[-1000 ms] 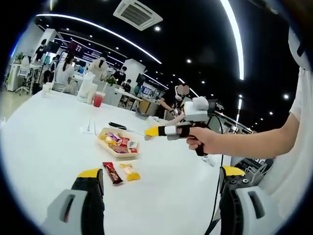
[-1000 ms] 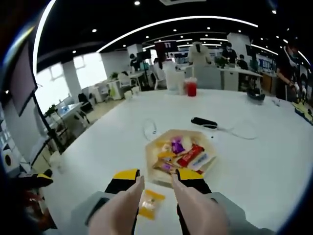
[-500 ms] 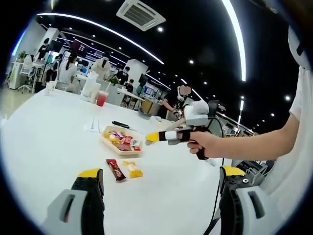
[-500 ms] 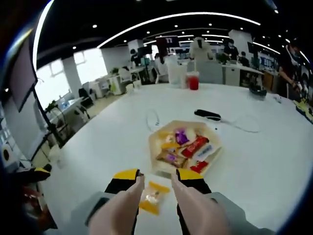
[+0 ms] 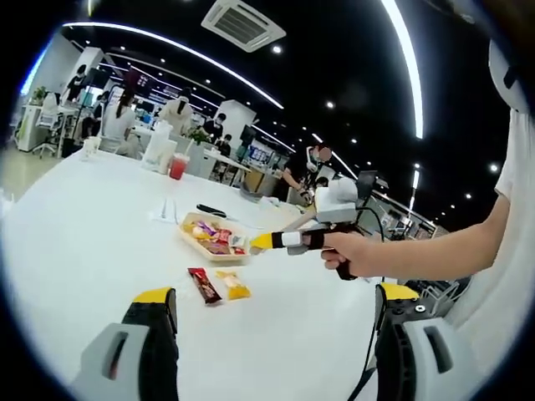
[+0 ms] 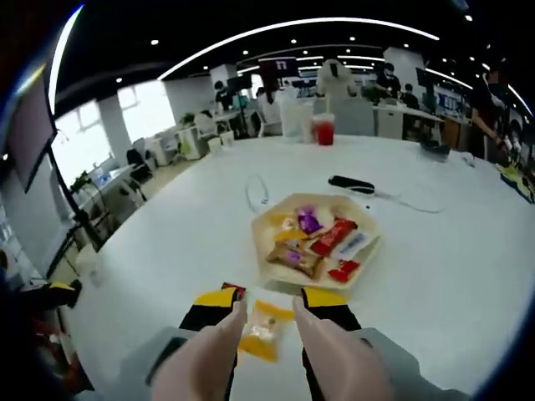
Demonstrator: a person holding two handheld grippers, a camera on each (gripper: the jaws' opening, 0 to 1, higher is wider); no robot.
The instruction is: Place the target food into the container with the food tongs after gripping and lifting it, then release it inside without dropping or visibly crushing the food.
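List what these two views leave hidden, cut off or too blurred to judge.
- Right gripper view: the yellow snack packet lies between the tongs; contact cannot be told.
- Right gripper view: the dark red bar is mostly hidden behind a yellow tong tip.
- Both views: wrapper print in the tray is too small to read.
- Left gripper view: the left tongs are cut off below.

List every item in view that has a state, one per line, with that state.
Left tool: open, empty, above the table.
Right tool: open, empty, the tongs between its jaws.
Tongs: apart, tips either side of the yellow packet.
Yellow packet: flat on the table, sealed.
Dark red bar: flat on the table beside the yellow packet.
Tray: holding wrapped snacks.
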